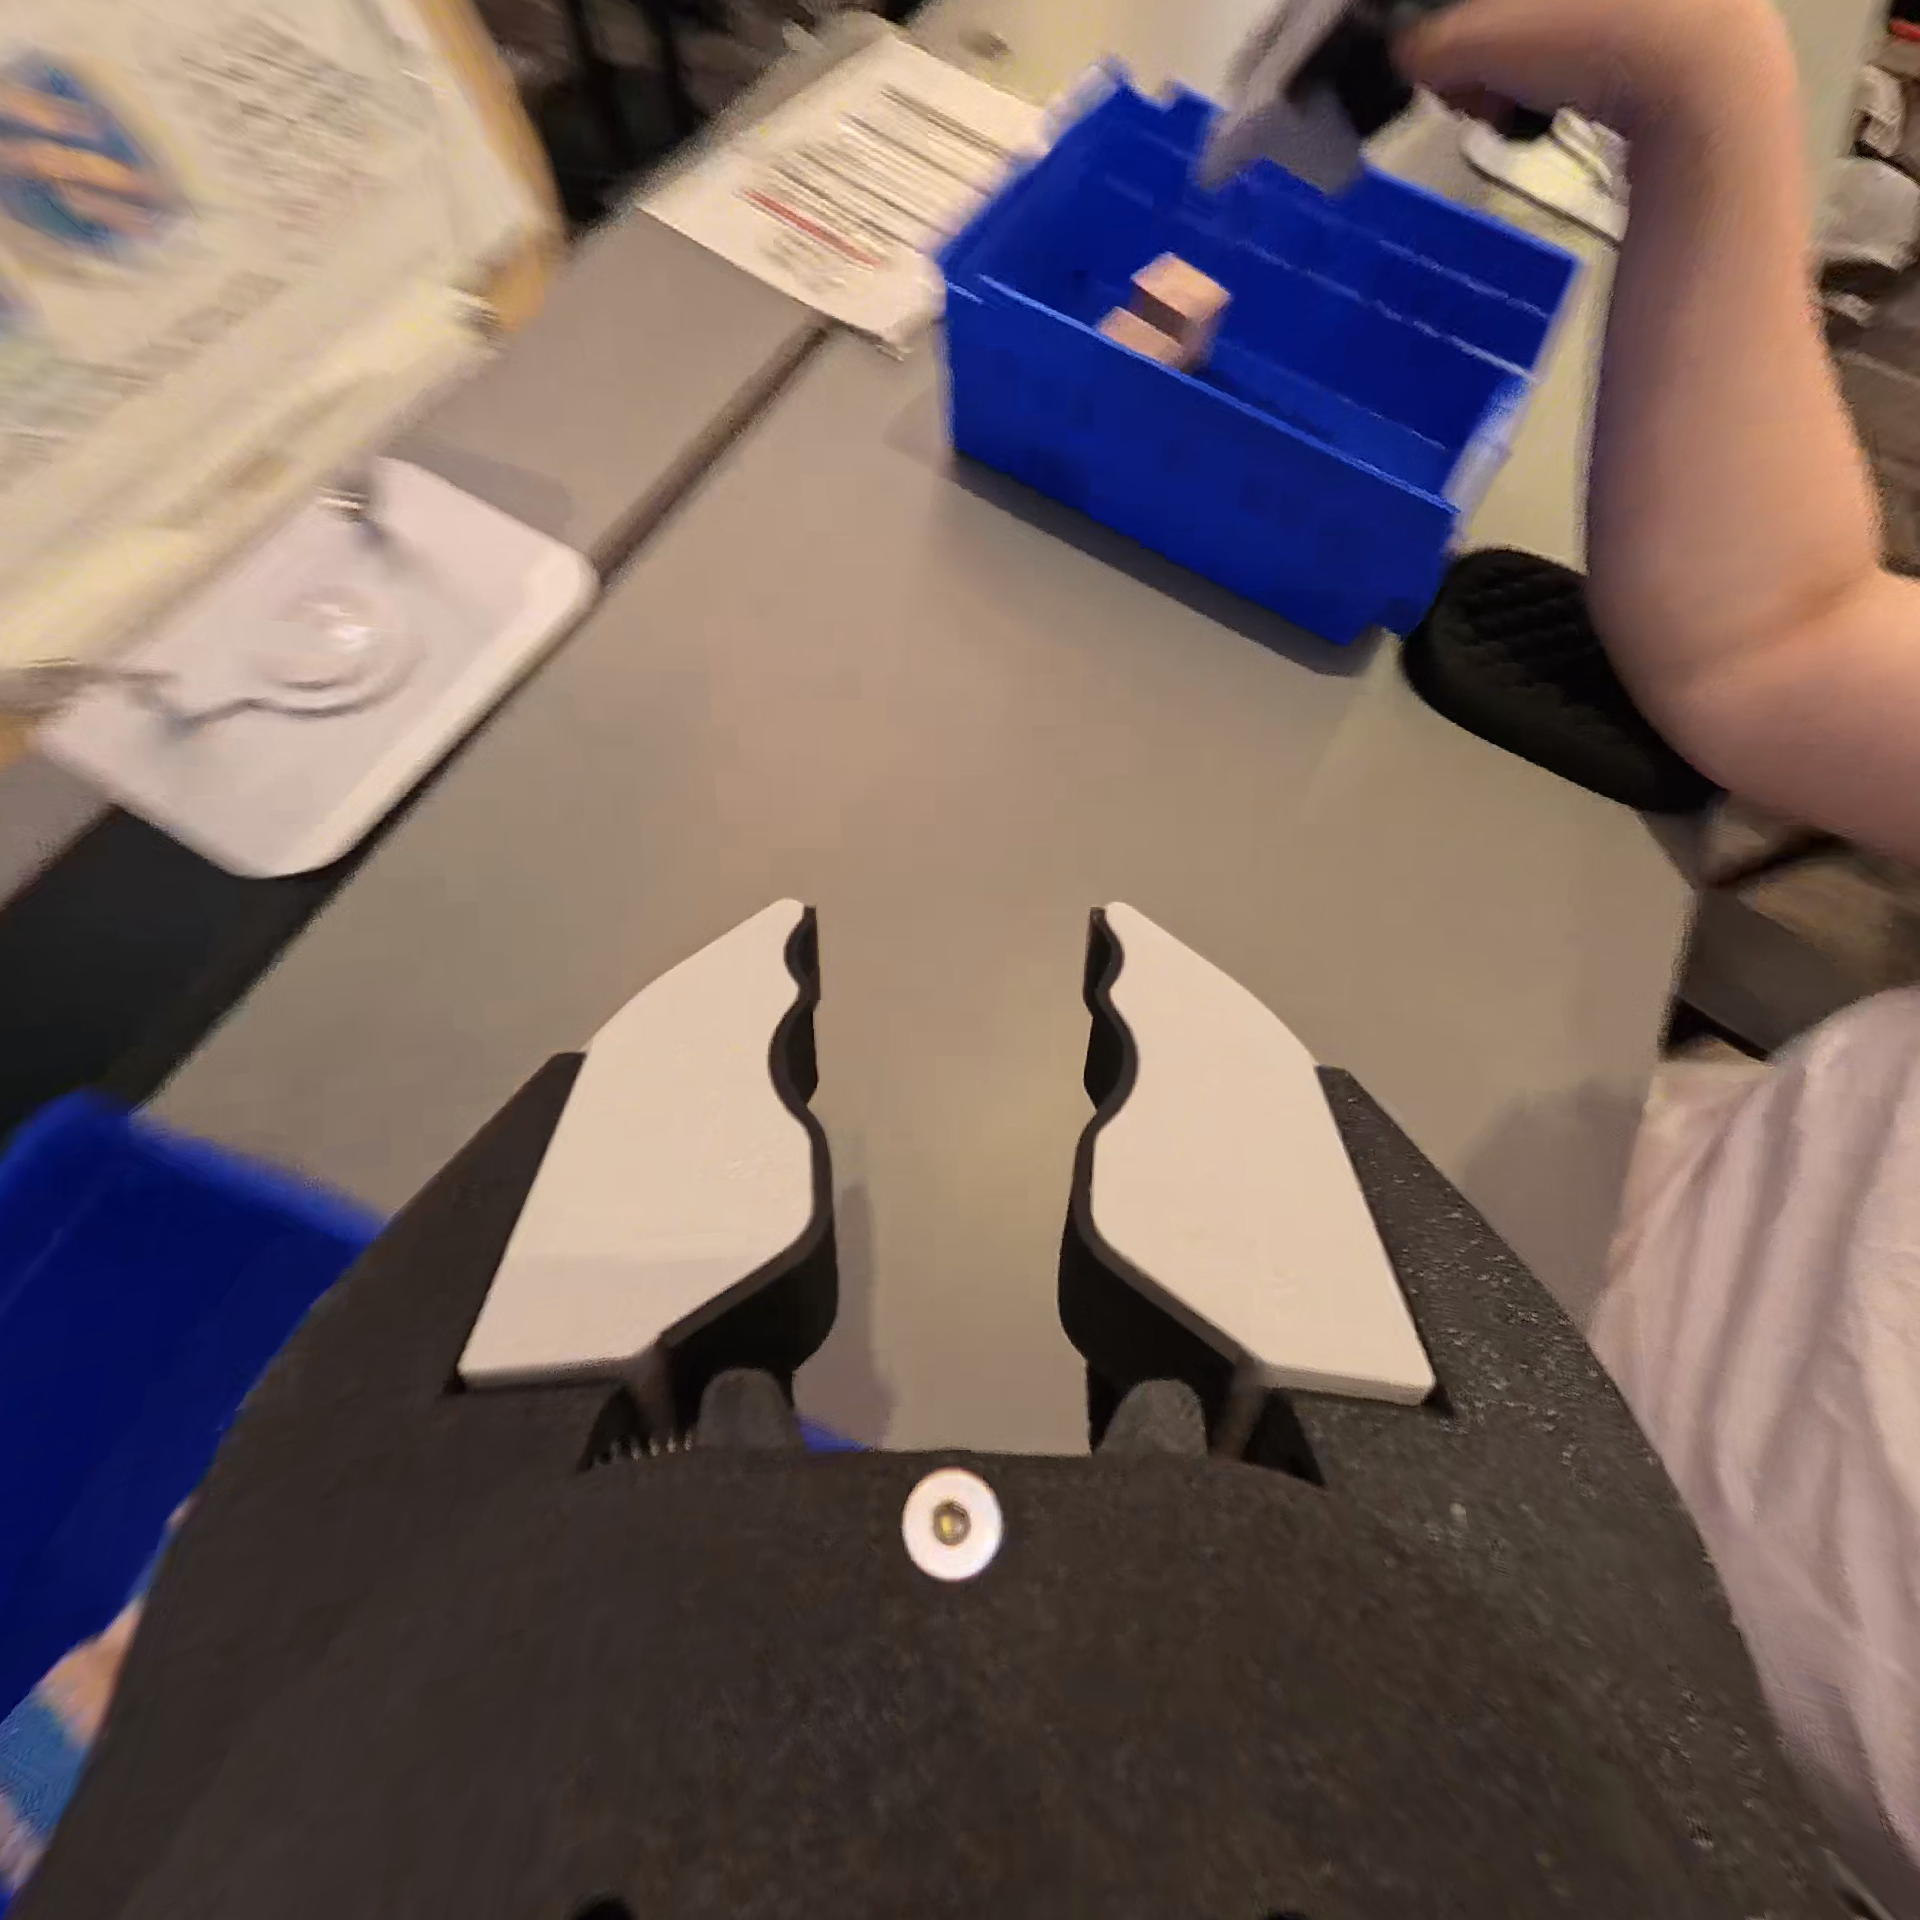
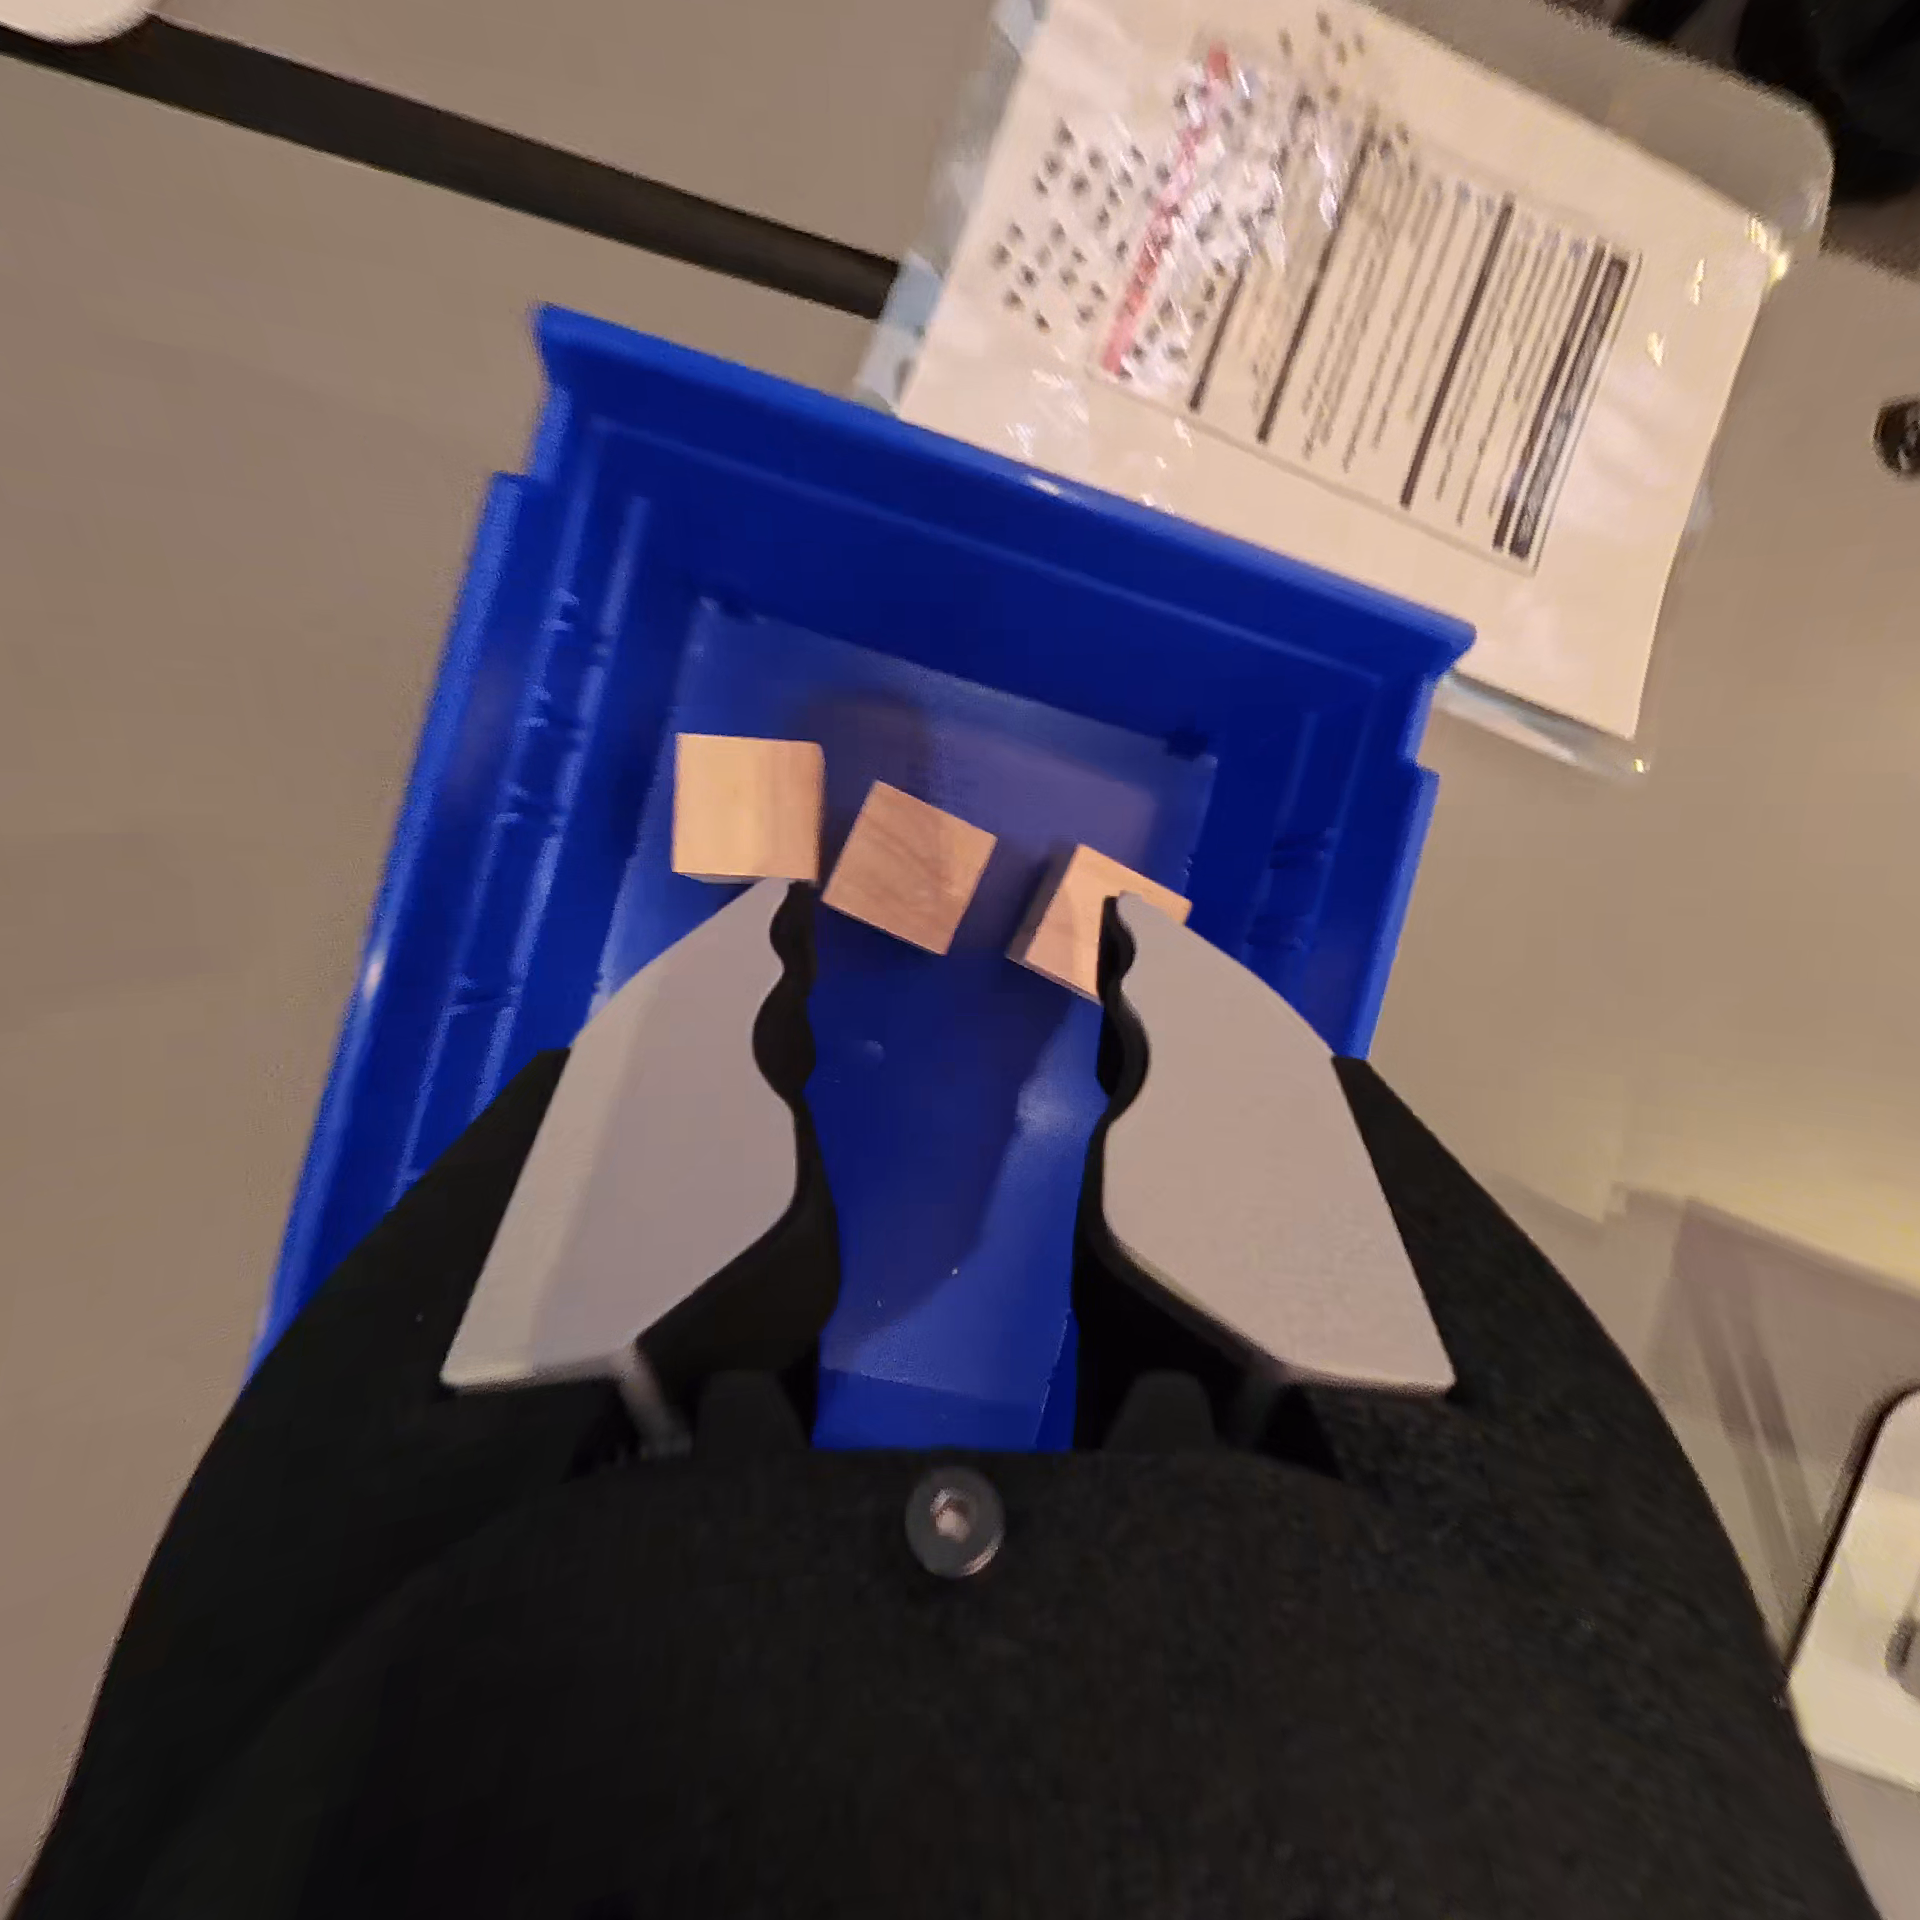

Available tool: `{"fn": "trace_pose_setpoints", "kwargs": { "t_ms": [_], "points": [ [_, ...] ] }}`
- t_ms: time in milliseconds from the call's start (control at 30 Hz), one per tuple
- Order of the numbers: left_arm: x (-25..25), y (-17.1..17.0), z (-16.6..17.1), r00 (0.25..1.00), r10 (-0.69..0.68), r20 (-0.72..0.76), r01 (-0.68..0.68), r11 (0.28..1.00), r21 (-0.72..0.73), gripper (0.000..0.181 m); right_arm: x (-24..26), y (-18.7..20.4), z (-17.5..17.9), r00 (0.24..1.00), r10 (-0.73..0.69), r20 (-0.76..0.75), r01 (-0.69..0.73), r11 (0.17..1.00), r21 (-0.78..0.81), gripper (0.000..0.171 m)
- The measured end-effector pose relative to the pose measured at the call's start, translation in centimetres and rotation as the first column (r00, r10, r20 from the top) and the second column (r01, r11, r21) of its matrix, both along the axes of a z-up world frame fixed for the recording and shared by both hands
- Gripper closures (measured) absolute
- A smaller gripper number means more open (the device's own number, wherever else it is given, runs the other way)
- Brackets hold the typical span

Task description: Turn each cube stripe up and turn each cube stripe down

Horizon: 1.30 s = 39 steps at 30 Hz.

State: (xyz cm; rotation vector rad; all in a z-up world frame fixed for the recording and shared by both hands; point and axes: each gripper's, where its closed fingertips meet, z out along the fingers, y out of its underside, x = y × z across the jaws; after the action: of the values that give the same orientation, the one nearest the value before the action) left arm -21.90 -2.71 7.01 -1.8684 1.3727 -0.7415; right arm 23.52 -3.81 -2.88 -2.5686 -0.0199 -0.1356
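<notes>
The right gripper point(image 2: 951, 904) hangs over the blue bin point(image 2: 727, 436) with its fingers point(image 2: 665, 1132) spread wide and holding nothing — three wooden cubes lie in a row on the bin floor just past the tips. The left cube point(image 2: 746, 808) sits beyond the left finger's tip, the middle cube point(image 2: 909, 868) lies ahead of the gap, and the right cube point(image 2: 1075, 920) is partly hidden behind the right finger. The left gripper point(image 1: 951, 920) is parted and empty above bare bench point(image 1: 935, 748) — well short of the bin.
</notes>
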Motion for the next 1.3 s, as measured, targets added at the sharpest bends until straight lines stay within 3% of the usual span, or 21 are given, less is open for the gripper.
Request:
{"fn": "trace_pose_setpoints", "kwargs": {
  "t_ms": [100, 200, 267, 433, 600, 667, 833, 967, 1200, 1300],
  "points": [
    [-6.1, 3.7, 4.1, 0.963, 0.235, 0.130, -0.252, 0.957, 0.141, 0.132, -1.3, 0.3, 1.3, 0.998, 0.055, -0.003, -0.055, 0.997, 0.056, 0.119],
    [-12.6, 6.7, 6.0, 0.881, 0.406, 0.244, -0.466, 0.834, 0.295, 0.129, -1.5, 0.6, 1.5, 0.998, 0.068, 0.001, -0.068, 0.995, 0.068, 0.119],
    [-15.5, 8.7, 5.6, 0.840, 0.450, 0.302, -0.539, 0.750, 0.383, 0.134, -1.3, 0.4, 0.8, 0.998, 0.058, 0.014, -0.058, 0.998, 0.030, 0.118],
    [-17.6, 13.0, -2.2, 0.832, 0.554, 0.041, -0.548, 0.807, 0.220, 0.138, -1.2, 0.2, -0.6, 0.998, 0.058, 0.034, -0.057, 0.998, -0.039, 0.118],
    [-15.6, 15.7, -7.1, 0.862, 0.507, 0.000, -0.504, 0.856, 0.113, 0.137, -1.3, 0.3, -1.2, 0.997, 0.068, 0.023, -0.067, 0.996, -0.057, 0.119],
    [-15.3, 16.5, -9.9, 0.842, 0.536, -0.054, -0.538, 0.843, -0.012, 0.134, -1.2, 0.2, -1.4, 0.998, 0.066, 0.017, -0.065, 0.996, -0.062, 0.119],
    [-13.5, 17.1, -15.4, 0.775, 0.598, -0.207, -0.632, 0.719, -0.290, 0.133, -0.9, 0.1, -2.0, 0.998, 0.058, 0.017, -0.056, 0.995, -0.086, 0.118],
    [-13.4, 17.7, -17.5, 0.713, 0.632, -0.304, -0.698, 0.679, -0.228, 0.131, -0.9, 0.0, -2.1, 0.998, 0.061, 0.016, -0.059, 0.994, -0.093, 0.118],
    [-14.4, 18.0, -18.1, 0.604, 0.672, -0.429, -0.748, 0.664, -0.013, 0.134, -1.2, -0.2, -2.6, 0.997, 0.079, 0.023, -0.075, 0.990, -0.121, 0.118],
    [-14.4, 17.8, -18.0, 0.597, 0.670, -0.441, -0.749, 0.662, -0.007, 0.138, -1.3, -0.1, -2.6, 0.996, 0.081, 0.030, -0.077, 0.989, -0.127, 0.119]
  ]
}}
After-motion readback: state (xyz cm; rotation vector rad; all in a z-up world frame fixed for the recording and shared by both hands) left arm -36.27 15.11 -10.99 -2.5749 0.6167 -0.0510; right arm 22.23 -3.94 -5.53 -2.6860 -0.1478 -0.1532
